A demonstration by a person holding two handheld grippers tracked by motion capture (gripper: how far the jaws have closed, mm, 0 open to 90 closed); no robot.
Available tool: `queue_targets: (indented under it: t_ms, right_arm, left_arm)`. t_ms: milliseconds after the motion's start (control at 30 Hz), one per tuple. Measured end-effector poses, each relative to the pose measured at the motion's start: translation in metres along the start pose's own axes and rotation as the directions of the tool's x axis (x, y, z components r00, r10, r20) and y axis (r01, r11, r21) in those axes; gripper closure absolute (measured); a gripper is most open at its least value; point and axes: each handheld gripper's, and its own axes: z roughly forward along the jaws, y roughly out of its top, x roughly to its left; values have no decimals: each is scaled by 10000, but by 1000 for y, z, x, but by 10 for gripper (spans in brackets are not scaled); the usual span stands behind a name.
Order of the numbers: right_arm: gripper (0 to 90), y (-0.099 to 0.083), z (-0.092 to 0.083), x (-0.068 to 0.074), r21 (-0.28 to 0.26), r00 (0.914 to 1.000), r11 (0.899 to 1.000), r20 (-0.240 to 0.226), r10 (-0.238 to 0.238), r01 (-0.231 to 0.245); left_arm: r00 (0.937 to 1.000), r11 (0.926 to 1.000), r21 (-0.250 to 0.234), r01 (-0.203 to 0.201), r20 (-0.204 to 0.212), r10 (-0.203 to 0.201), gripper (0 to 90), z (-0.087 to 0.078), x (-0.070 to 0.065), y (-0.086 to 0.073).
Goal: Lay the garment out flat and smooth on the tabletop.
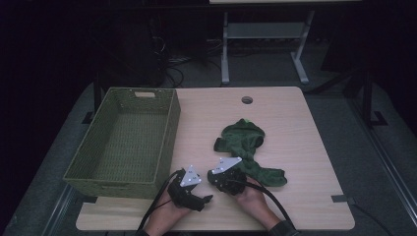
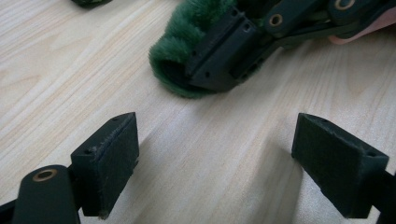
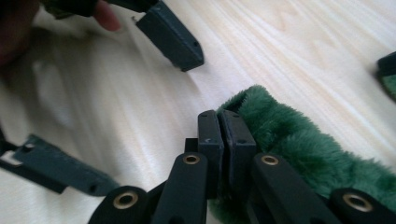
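Note:
A green fuzzy garment (image 1: 244, 140) lies crumpled on the wooden table (image 1: 300, 123), right of its middle. My right gripper (image 1: 239, 173) sits at the garment's near end with its jaws together, pinching the edge of the plush cloth (image 3: 289, 140). The left gripper view shows that same grip from the side, the cloth (image 2: 180, 42) bunched around the right gripper (image 2: 208, 77). My left gripper (image 1: 205, 191) hovers just left of it, low over bare wood. Its jaws stand wide apart with nothing between the pads (image 2: 109, 163).
A green woven basket (image 1: 123, 93) takes up the table's left side, with nothing visible inside it. A round cable hole (image 1: 247, 100) sits near the far edge. Desk legs and cables stand on the dark floor beyond the table.

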Motion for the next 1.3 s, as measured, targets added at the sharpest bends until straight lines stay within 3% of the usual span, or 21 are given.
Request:
queue_targets:
  t_ms: [200, 467, 800, 1100, 1300]
  right_arm:
    - [870, 4, -14, 0, -522, 9962, 9978, -787, 367, -409]
    - [868, 5, -42, -10, -1313, 9903, 9877, -1203, 688, -845]
    - [864, -2, -79, -30, -2223, 9879, 9658, -1078, 1118, -1335]
    - [856, -15, -95, -46, -2301, 9873, 9604, -600, 1472, -1572]
    - [837, -28, -100, -57, -2218, 9819, 9567, -237, 1880, -1885]
  left_arm:
    - [10000, 10000, -20, -21, 5, 21, 141, 1, 0, 0]
    - [10000, 10000, -66, 63, 39, -63, 141, 1, 0, 0]
    - [10000, 9999, -72, 75, 52, -74, 142, 1, 0, 1]
    - [10000, 10000, -49, 2, 16, -2, 141, 1, 0, 1]
    - [10000, 10000, -69, 69, 40, -68, 142, 1, 0, 1]
